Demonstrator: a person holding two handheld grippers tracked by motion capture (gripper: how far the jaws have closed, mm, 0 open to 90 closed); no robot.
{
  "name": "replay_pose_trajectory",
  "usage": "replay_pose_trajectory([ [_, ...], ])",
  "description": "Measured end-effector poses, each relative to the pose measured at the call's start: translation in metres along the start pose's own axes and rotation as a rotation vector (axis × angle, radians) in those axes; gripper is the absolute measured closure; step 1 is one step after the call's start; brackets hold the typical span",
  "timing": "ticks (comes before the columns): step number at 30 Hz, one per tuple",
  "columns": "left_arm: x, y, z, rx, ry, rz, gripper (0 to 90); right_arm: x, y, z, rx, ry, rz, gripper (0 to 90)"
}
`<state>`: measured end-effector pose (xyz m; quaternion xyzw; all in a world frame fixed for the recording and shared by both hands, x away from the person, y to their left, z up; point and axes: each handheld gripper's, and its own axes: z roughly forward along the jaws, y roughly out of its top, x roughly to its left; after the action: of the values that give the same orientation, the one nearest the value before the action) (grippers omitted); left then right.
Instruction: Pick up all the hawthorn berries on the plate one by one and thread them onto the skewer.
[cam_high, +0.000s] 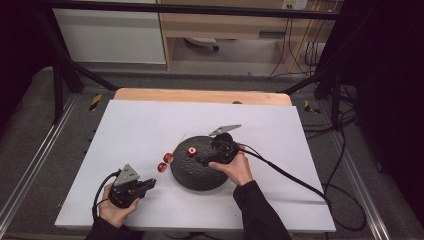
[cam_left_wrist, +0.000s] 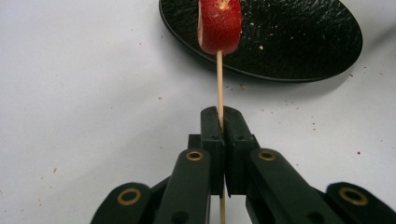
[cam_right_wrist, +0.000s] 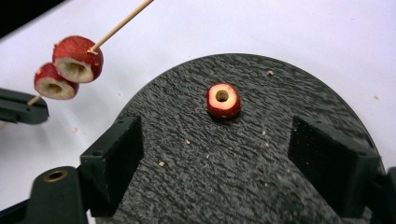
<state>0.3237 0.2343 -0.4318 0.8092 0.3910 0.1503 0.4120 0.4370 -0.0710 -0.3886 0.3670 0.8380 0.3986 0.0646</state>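
Observation:
My left gripper (cam_high: 148, 184) near the table's front left is shut on a thin wooden skewer (cam_left_wrist: 219, 79). Two red cored fruit pieces (cam_right_wrist: 67, 67) sit threaded on the skewer (cam_high: 170, 150), which slants up toward the black plate (cam_high: 192, 172). In the left gripper view the nearer fruit piece (cam_left_wrist: 219, 25) hides the other. A third red cored fruit piece (cam_high: 192, 151) lies on the plate (cam_right_wrist: 187, 186). My right gripper (cam_right_wrist: 215, 158) hovers over the plate, open, with nothing between its fingers; the fruit piece (cam_right_wrist: 223, 100) lies just beyond them.
The white table top (cam_high: 135, 125) has free room around the plate. A wooden board edge (cam_high: 200, 95) runs along the back. The right gripper's cable (cam_high: 300, 182) trails across the table to the right. Small crumbs dot the plate and the table.

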Motion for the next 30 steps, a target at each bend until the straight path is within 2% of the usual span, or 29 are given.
replay_pose_trajectory([
  [8, 0.003, 0.0, 0.0, 0.004, 0.011, -0.006, 88.0, 0.0, 0.027, 0.029, 0.139, -0.02, -0.077, 29.9],
  [14, 0.003, 0.0, 0.001, 0.01, 0.018, -0.006, 88.0, -0.004, 0.036, 0.05, 0.21, -0.034, -0.086, 38.7],
  [22, 0.003, 0.0, 0.001, 0.011, 0.021, -0.01, 88.1, -0.008, 0.04, 0.071, 0.253, -0.014, -0.068, 47.8],
  [30, 0.002, 0.0, 0.001, 0.011, 0.018, -0.008, 88.1, -0.012, 0.039, 0.078, 0.28, 0.005, -0.038, 57.5],
])
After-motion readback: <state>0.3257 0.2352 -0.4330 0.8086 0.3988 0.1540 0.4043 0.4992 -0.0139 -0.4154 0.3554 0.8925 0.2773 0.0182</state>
